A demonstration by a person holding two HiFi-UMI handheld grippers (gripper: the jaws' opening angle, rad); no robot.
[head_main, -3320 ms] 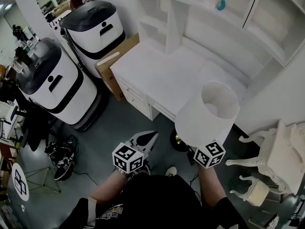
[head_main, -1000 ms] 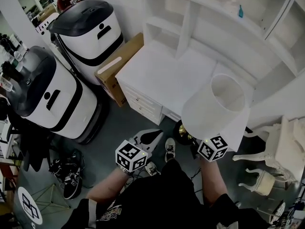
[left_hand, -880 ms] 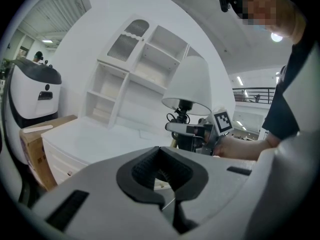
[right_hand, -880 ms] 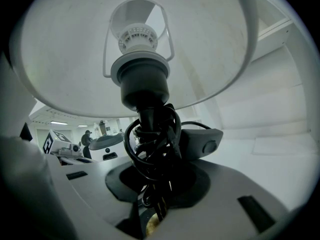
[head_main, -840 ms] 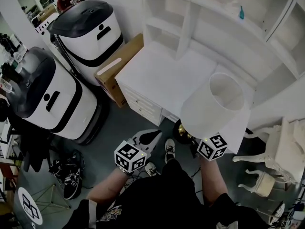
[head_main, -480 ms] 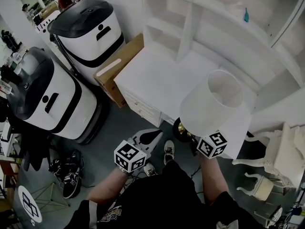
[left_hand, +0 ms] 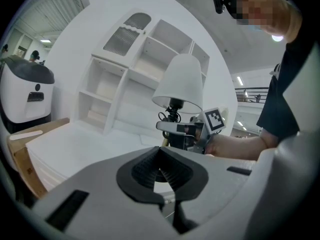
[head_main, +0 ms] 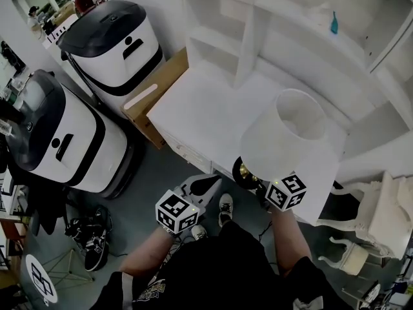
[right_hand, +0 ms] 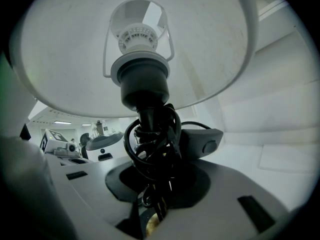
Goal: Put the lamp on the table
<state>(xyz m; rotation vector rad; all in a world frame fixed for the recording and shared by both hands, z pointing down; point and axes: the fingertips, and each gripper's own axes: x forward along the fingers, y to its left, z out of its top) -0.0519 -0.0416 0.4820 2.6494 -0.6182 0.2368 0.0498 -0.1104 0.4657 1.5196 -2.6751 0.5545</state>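
Observation:
The lamp [head_main: 287,137] has a white shade, a dark stem wound with black cable [right_hand: 150,149], and a black and gold base [head_main: 244,172]. My right gripper [head_main: 268,186] is shut on the stem under the shade, holding the lamp upright off the floor at the front edge of the white table [head_main: 206,105]. The left gripper view shows the lamp [left_hand: 180,81] and the right gripper [left_hand: 182,129] ahead of it. My left gripper [head_main: 208,185] hovers left of the lamp, over the floor, shut and holding nothing. The right gripper's [right_hand: 155,184] pads are hidden behind cable.
White hutch shelves [head_main: 258,31] rise behind the table, with a teal bottle [head_main: 333,23] on one. A cardboard box [head_main: 155,89] leans at the table's left. Two white and black machines [head_main: 113,41] [head_main: 58,141] stand further left. A white chair [head_main: 371,218] is at right.
The right gripper has carried the lamp a little forward toward the table, and the person has stepped closer. The left gripper has stayed beside it, still shut.

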